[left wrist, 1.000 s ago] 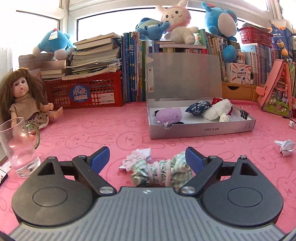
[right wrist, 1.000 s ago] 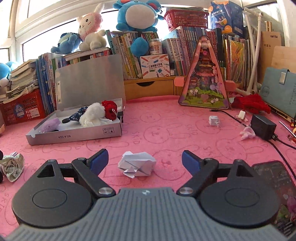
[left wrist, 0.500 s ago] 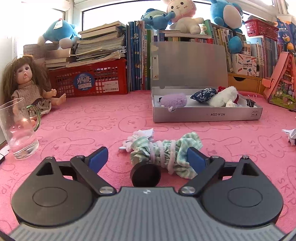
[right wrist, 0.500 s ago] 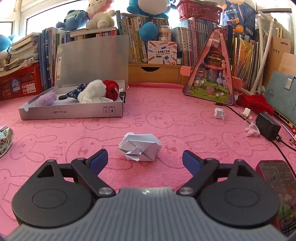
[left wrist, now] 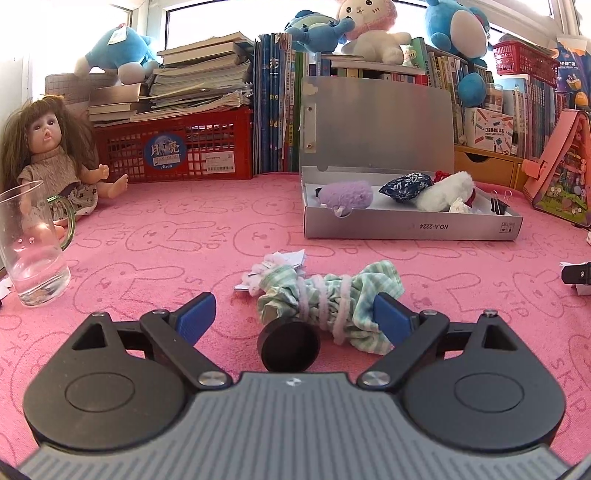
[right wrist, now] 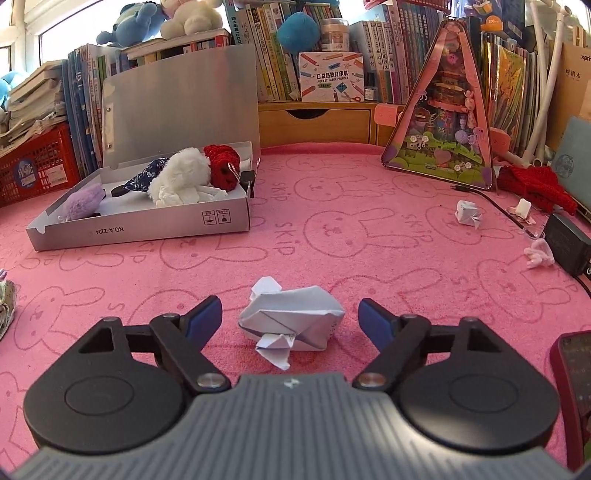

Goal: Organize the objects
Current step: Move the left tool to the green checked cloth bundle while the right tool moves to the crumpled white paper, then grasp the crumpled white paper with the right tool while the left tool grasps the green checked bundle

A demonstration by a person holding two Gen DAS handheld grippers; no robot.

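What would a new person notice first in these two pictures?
Probably the folded white paper on the pink mat, lying between the open right gripper fingers. In the other view, a green checked cloth bundle lies between the open left gripper fingers, with the open grey box of soft items behind.

We see strong daylight from the far windows (left wrist: 207, 18), blown out white at the top. The pink mat (left wrist: 221, 236) is evenly bright, with soft short shadows near us. Both views are sharp, without motion blur. Fisheye bends the bookshelf (right wrist: 369, 55) and edges; corners darken.
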